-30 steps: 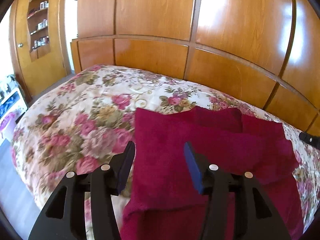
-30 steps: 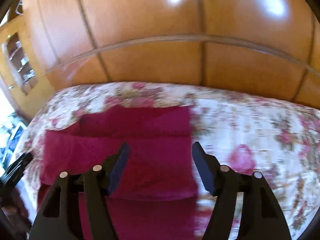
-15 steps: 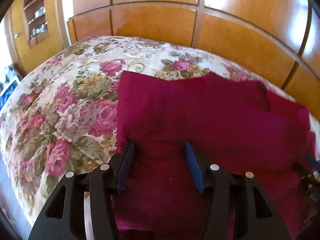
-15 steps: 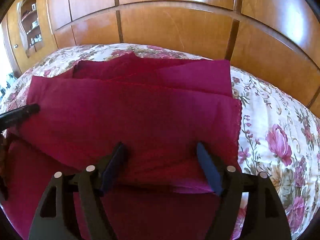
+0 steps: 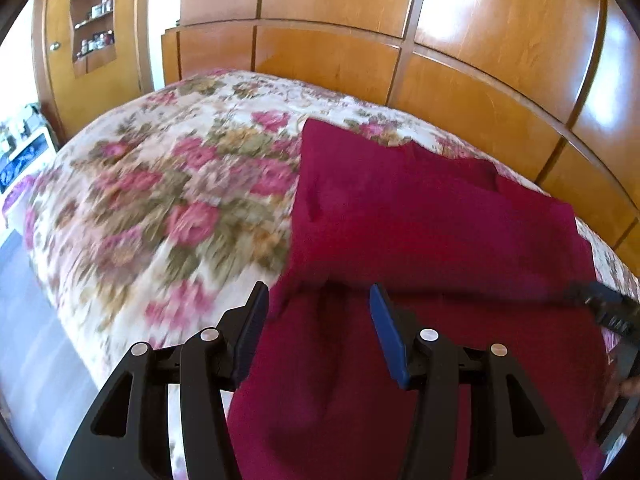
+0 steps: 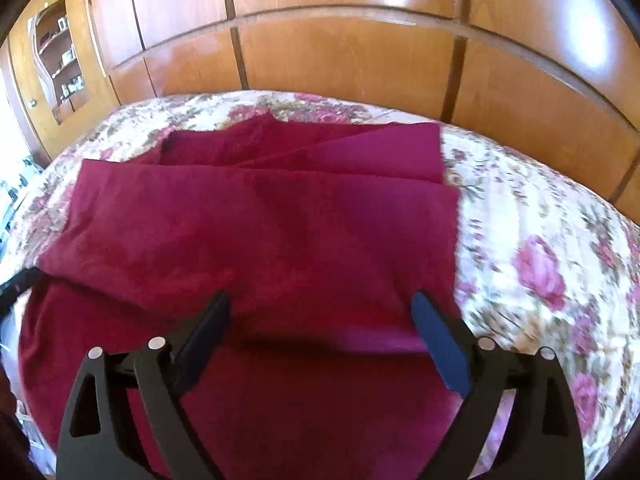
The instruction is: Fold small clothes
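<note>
Lying across a bed [image 5: 168,208] with a floral cover: a dark red garment [image 5: 420,216], partly folded, one layer doubled over another, near edge draping toward the cameras. Behind the bed, glossy wooden panels [image 5: 500,40]; far left, a cabinet [image 5: 94,20] with shelves of small items.

Left gripper [image 5: 316,312]: hovering low over the garment's left edge, jaws partly apart, cloth seen between the blue pads [image 5: 386,332] but no pad pressing on it. Left finger just off the cloth's edge, over the floral cover.

Right gripper [image 6: 320,320]: jaws spread wide, having just been opening, set over the near right part of the folded layer; red cloth beneath and between the fingers, not clamped. Right pad near the fold's right edge.

Other gripper's dark tip showing at the far edge of each view. Both views blurred in places.
</note>
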Action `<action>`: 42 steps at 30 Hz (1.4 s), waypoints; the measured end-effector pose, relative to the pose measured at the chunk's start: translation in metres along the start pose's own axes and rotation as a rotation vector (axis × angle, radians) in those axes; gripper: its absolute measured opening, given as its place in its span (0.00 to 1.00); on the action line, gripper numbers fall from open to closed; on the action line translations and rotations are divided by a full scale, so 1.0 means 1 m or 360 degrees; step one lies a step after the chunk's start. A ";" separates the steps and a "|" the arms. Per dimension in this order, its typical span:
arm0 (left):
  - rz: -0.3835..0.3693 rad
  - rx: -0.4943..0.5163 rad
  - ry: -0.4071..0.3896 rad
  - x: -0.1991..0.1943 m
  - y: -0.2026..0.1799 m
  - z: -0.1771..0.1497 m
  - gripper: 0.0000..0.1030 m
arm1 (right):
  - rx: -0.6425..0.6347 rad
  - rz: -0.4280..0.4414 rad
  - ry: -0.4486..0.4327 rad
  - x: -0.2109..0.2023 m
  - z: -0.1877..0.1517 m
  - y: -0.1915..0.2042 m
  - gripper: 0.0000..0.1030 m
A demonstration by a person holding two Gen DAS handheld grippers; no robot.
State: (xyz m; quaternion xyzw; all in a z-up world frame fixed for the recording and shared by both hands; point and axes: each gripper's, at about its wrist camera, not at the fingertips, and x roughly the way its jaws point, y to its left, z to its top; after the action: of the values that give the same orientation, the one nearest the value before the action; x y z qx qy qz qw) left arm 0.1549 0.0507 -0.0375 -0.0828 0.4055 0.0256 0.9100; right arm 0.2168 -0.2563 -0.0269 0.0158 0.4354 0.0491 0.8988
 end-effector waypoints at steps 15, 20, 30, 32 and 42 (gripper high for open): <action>-0.0019 0.0014 0.0127 -0.050 0.036 -0.089 0.50 | 0.0073 0.0211 0.0360 -0.085 -0.139 -0.033 0.87; -0.0100 0.0055 0.0231 -0.062 0.038 -0.119 0.50 | 0.0032 0.0242 0.0420 -0.112 -0.170 -0.022 0.60; -0.0333 0.0113 0.0351 -0.069 0.034 -0.148 0.14 | -0.0065 0.0287 0.0495 -0.130 -0.182 -0.004 0.12; -0.0408 0.0114 0.0352 -0.075 0.039 -0.145 0.09 | -0.0066 0.0322 0.0471 -0.135 -0.174 0.002 0.11; -0.0841 -0.0137 0.0252 -0.105 0.055 -0.089 0.06 | 0.0098 0.0534 0.0230 -0.145 -0.109 0.004 0.09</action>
State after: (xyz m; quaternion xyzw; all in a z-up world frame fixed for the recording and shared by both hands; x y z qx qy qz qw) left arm 0.0133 0.0916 -0.0250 -0.2260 0.4383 -0.2021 0.8462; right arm 0.0415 -0.2686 0.0192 0.1121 0.4914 0.1859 0.8435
